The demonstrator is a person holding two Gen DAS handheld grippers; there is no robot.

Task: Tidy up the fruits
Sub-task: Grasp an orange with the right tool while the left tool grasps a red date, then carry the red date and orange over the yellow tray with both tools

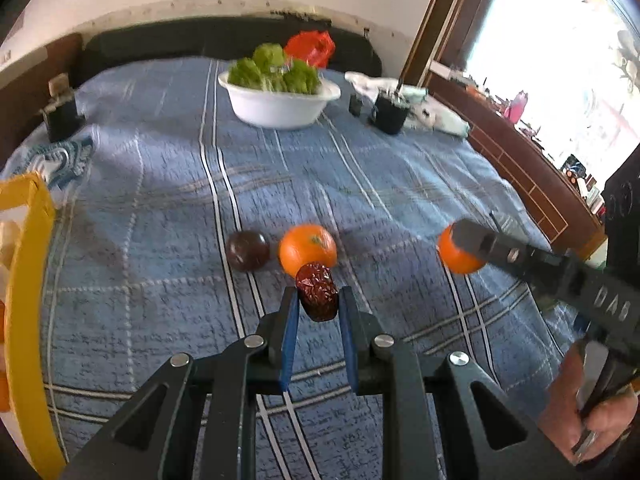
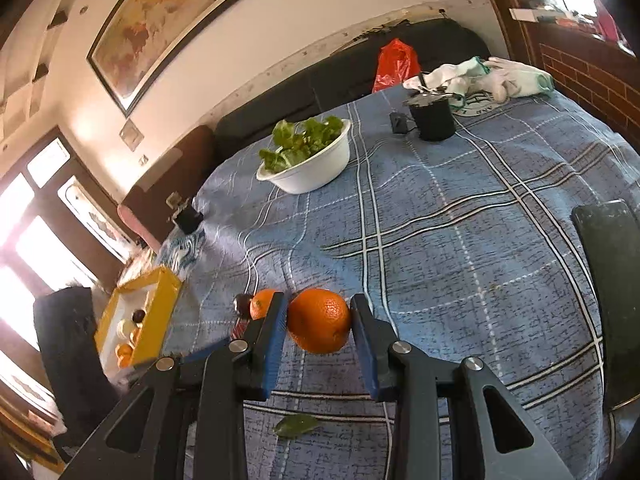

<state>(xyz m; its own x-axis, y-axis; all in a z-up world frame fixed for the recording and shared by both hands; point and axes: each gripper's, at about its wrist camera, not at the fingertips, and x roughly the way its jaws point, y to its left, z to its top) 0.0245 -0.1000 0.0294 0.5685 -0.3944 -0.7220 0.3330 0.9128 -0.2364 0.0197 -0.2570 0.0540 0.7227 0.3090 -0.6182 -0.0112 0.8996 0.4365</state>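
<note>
Left tool (image 1: 319, 298) clamps date (image 1: 317, 291), right tool (image 2: 320, 318) grips orange (image 2: 319, 320)

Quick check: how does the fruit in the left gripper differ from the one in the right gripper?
The left gripper is shut on a red date: dark red, wrinkled, oblong. The right gripper is shut on an orange: bright orange, dimpled, round. The date looks clearly smaller than the orange, judging by the loose orange behind it. Both are gripped over the blue plaid cloth.

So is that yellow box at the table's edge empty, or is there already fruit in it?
Not empty. The right view shows the yellow box holding several small round fruits, some orange, one dark.
</note>
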